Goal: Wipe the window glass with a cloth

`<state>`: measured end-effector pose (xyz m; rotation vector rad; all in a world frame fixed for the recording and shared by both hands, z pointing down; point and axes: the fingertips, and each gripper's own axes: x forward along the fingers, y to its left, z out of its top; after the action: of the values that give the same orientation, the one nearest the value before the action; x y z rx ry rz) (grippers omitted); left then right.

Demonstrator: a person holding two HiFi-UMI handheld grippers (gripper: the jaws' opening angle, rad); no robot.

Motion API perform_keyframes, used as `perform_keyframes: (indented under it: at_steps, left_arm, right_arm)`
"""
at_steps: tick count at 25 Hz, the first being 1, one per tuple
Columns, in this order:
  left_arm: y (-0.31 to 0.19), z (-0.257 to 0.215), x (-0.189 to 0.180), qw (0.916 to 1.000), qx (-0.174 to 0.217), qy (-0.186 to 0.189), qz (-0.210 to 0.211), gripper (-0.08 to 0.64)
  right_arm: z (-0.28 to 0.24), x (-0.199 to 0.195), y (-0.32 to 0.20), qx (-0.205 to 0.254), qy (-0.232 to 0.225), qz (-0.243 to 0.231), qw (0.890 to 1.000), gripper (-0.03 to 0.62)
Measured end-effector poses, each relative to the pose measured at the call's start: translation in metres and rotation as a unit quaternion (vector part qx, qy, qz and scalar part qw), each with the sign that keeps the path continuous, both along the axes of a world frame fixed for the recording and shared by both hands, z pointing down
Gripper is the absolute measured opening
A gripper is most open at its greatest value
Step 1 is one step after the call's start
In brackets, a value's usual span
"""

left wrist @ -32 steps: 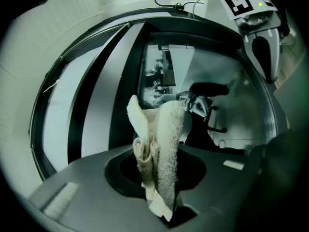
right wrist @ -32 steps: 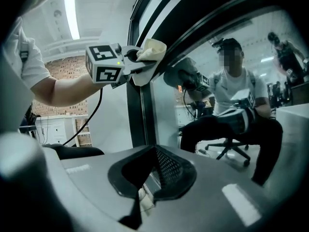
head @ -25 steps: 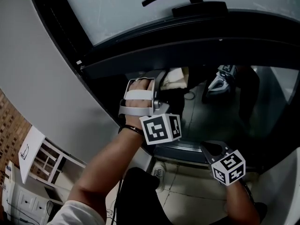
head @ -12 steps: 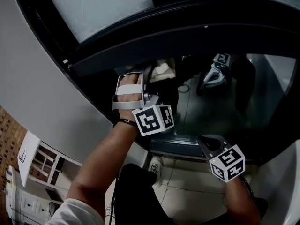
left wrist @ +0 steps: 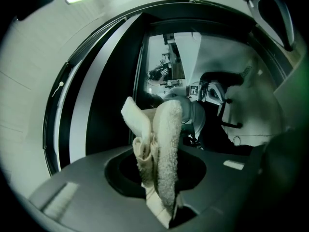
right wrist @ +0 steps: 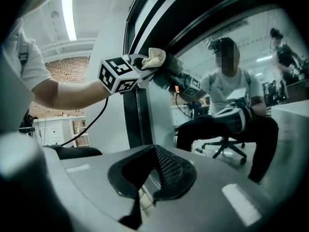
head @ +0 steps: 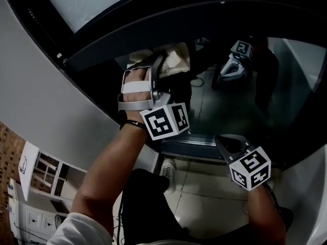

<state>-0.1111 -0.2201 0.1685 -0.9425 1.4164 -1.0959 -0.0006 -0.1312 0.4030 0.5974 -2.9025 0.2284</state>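
Note:
A cream terry cloth (head: pixel 174 59) is clamped in my left gripper (head: pixel 161 70), which is shut on it. The cloth presses on the dark window glass (head: pixel 232 103), just under the black frame bar (head: pixel 168 22). In the left gripper view the folded cloth (left wrist: pixel 166 139) stands up out of the closed jaws of the left gripper (left wrist: pixel 161 197). My right gripper (head: pixel 228 144) hangs low at the right, short of the glass. Its jaws meet with nothing between them, as the right gripper (right wrist: pixel 153 153) shows in its own view. From there the cloth (right wrist: pixel 155 58) sits at the glass edge.
A grey wall (head: pixel 41 96) borders the window's left side. White cabinets (head: pixel 30 208) stand at lower left, above a tiled floor (head: pixel 204 188). The glass reflects the seated person and both grippers. A black cable (right wrist: pixel 91 122) trails from the left arm.
The head view has dropped, so the window handle has left the top edge. My left gripper has slid the cloth slightly left along the glass under the frame bar. The right gripper has barely moved.

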Motion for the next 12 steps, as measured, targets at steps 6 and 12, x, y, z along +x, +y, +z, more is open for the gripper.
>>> perform_keyframes:
  at_steps: [6,12]
  left_arm:
    - [-0.001,0.006,-0.002,1.0,0.001,0.006,0.005,0.107]
    - [-0.004,0.027,-0.002,0.9998,-0.01,0.013,0.008,0.107]
  right_arm:
    - [-0.001,0.0,-0.002,-0.005,0.007,0.001,1.0,0.0]
    - [0.001,-0.001,-0.006,-0.007,0.009,0.004,1.0,0.0]
